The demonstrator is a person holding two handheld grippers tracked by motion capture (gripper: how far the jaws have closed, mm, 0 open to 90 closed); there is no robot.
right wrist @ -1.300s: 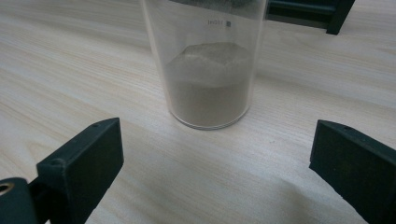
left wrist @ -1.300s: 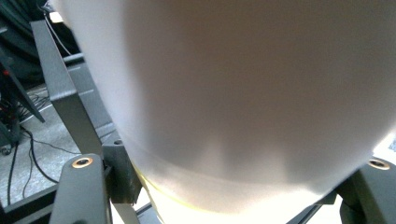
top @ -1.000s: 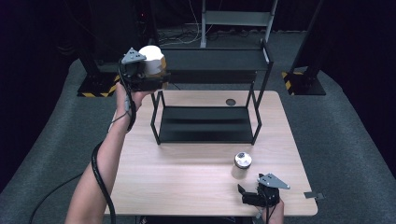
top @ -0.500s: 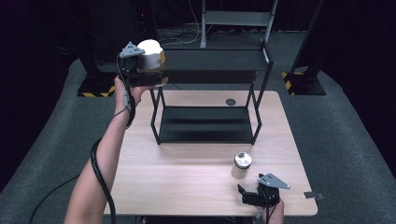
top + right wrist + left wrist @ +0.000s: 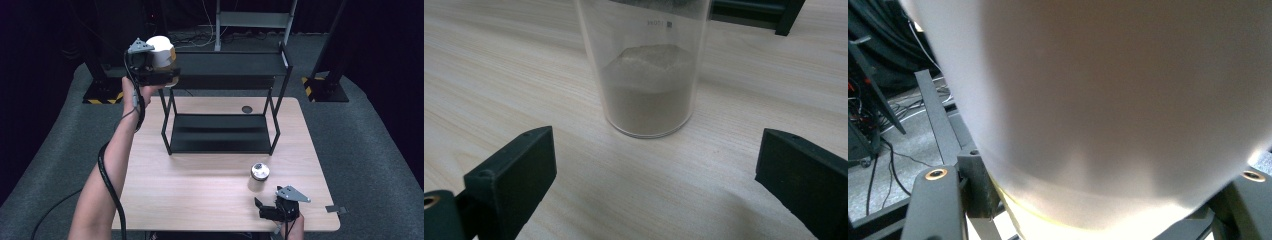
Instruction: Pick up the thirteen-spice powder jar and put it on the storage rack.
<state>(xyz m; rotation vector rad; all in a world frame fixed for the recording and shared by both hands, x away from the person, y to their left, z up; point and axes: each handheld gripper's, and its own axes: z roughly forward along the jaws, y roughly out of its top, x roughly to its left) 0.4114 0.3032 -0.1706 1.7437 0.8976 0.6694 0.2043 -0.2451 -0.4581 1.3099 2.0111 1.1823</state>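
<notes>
Left gripper [image 5: 162, 67] is clamped on a white container [image 5: 161, 50], raised at the left end of the black rack's top shelf [image 5: 227, 64]. In the left gripper view the white container [image 5: 1108, 100] sits right between the jaws, its lower part with a yellowish band seated down by the pads, the rack's corner post [image 5: 938, 120] just off the left jaw. The right gripper [image 5: 265, 210] rests low on the table [image 5: 200, 185] with jaws spread wide and nothing between them; a clear jar [image 5: 644, 70], part full of brown powder, stands ahead of the jaws, centred on the gap but beyond the tips. Risks, as I judge them: the white container looks wide and smooth, gripped low, so a tilt during placement could let it pivot or slip out. It's also close to the shelf's edge rail and corner post; a bump there could knock it loose, or it lands half on the rail and tips off. If the right gripper closes from here it pinches air; pushing forward off-line could shove the jar over and spill the powder.
</notes>
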